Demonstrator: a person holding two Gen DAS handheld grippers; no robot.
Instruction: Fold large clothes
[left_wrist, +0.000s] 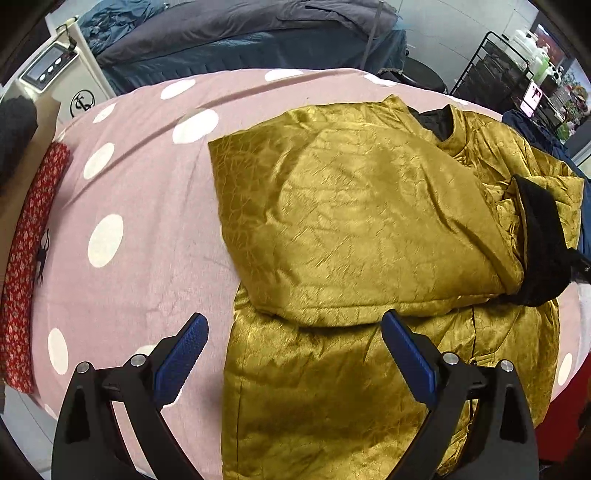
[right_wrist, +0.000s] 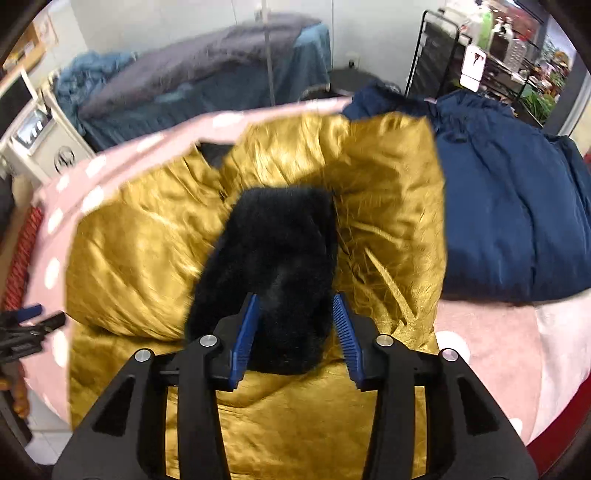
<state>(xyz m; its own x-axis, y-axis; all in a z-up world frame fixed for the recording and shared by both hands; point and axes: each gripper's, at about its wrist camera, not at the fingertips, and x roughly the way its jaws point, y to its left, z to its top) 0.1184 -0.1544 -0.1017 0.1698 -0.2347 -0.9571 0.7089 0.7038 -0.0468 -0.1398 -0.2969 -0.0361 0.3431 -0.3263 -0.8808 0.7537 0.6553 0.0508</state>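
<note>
Gold jacket (left_wrist: 362, 229) lies half-folded on the dotted pink sheet (left_wrist: 147, 206); right gripper (right_wrist: 295, 325) clamps its black fur cuff (right_wrist: 273, 266), left gripper (left_wrist: 295, 354) gapes empty above its near hem.

This looks like a work room set up like a bedroom. A big bed (left_wrist: 147, 206) wears a pink sheet with white dots. Behind it stands another bed (left_wrist: 229, 40) with a gray blanket. A white machine (left_wrist: 62, 77) with buttons sits at the side, and black wire shelves (right_wrist: 476, 62) hold bottles and boxes.
</note>
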